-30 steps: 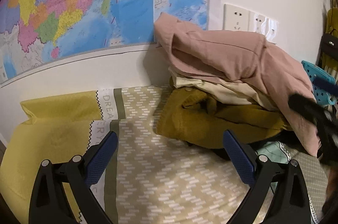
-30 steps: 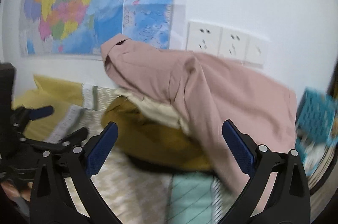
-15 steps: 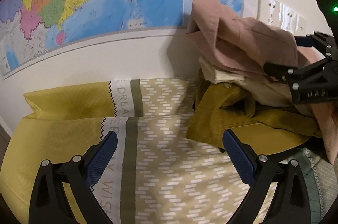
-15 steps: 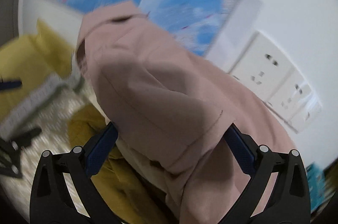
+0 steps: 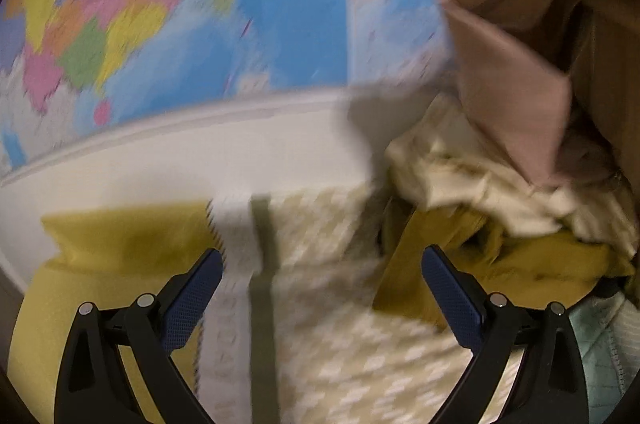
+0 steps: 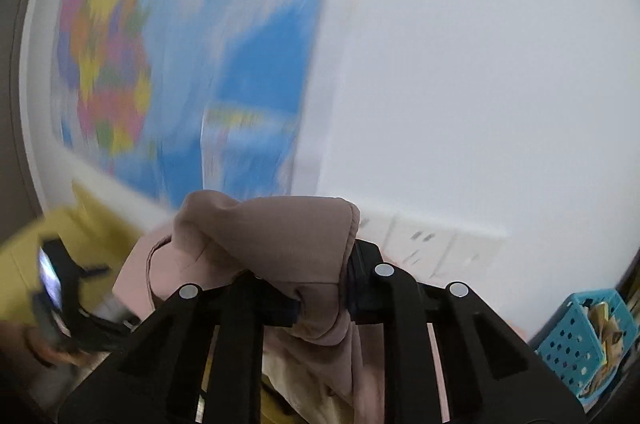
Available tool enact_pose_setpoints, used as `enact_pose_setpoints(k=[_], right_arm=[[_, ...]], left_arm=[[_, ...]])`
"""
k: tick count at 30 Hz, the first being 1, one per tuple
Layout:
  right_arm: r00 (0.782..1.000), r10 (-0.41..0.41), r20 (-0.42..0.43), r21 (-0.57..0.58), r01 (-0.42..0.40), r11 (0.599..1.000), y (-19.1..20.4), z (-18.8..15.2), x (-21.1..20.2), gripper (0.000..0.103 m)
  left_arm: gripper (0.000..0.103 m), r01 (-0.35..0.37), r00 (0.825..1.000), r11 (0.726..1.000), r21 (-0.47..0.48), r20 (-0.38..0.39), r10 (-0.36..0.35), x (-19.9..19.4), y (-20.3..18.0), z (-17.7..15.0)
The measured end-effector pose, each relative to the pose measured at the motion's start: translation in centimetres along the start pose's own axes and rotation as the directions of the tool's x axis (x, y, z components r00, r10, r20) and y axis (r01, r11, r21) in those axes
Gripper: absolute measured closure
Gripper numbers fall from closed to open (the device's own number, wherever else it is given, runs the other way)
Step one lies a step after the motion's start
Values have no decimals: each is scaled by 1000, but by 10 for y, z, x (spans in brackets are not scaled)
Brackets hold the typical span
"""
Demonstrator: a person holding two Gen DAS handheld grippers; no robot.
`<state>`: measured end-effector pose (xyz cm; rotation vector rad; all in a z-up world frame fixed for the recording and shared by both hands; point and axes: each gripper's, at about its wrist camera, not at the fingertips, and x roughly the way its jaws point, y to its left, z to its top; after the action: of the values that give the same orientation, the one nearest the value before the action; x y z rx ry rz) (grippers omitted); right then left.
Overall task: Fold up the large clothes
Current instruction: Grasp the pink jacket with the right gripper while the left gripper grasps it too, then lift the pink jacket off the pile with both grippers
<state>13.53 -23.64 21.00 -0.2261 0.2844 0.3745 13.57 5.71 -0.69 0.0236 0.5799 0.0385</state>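
Observation:
A pink garment [image 6: 272, 236] is bunched between the fingers of my right gripper [image 6: 320, 300], which is shut on it and holds it up in front of the wall. In the left wrist view the same pink garment [image 5: 516, 72] hangs lifted at the upper right, above a cream garment [image 5: 476, 176] and a mustard garment [image 5: 532, 264] piled on the bed. My left gripper [image 5: 320, 288] is open and empty over the patterned bedspread [image 5: 344, 344], left of the pile. It also shows blurred in the right wrist view [image 6: 60, 296].
A coloured map [image 5: 200, 4] covers the wall behind the bed. A yellow pillow [image 5: 100, 264] lies at the left. Wall sockets [image 6: 432, 244] sit right of the map. A blue perforated basket [image 6: 584, 336] stands at the far right. A pale green cloth [image 5: 600, 352] lies beside the pile.
My right gripper has closed on the pink garment and lifted it off the pile. My left gripper stayed open and shifted a little; both views are motion-blurred.

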Motion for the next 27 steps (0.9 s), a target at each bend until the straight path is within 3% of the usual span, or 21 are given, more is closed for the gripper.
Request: enact_pose_setpoints(k=[3,5,7,9,12,14,16,20,22,23,24,27], right_arm=[[998,-26,54,38,24,999,-20,24,-34,87],[996,-27,83,70,22,997,-29,34,-55,87],[993,-52,109,79,44,996,-36,42,-73,87],[992,-47,117,102,35,994,-41,44,-81,87],[991,-36,129,109,22,994,-39,47,-90,87],[991,-25,135,107,11,994,-39,48,-95,87],[990,-22,140,103,7,995,-38,47,-101,87],[989,-19,144,106,4,994,-39,46,-109,87],[990,-23,141,114,6,993,-42,43,-111,87],[990,-24,136,110,9,994,-42,42,-112,87],[991,-30,129,112,15,994,-42,41,-112,87],[990,-46,132,120,30,992,-45,39,-121,87]], left_arm=[[7,102,992,994,39,75,-105,-6,-14,16],[7,185,974,980,80,119,-193,-11,-29,24],[7,262,947,957,128,156,-280,-17,-45,27],[7,354,905,915,191,177,-387,-22,-64,30],[7,411,860,876,253,211,-465,-31,-86,31],[7,433,821,842,321,247,-516,-34,-103,35],[7,392,817,850,353,291,-497,-33,-120,44],[9,494,764,791,359,256,-593,-14,-136,59],[38,488,756,788,376,270,-596,-10,-145,62],[75,505,753,776,379,246,-610,-8,-150,65],[91,519,754,769,373,223,-617,-4,-153,69],[95,529,745,775,346,248,-619,-17,-155,77]])
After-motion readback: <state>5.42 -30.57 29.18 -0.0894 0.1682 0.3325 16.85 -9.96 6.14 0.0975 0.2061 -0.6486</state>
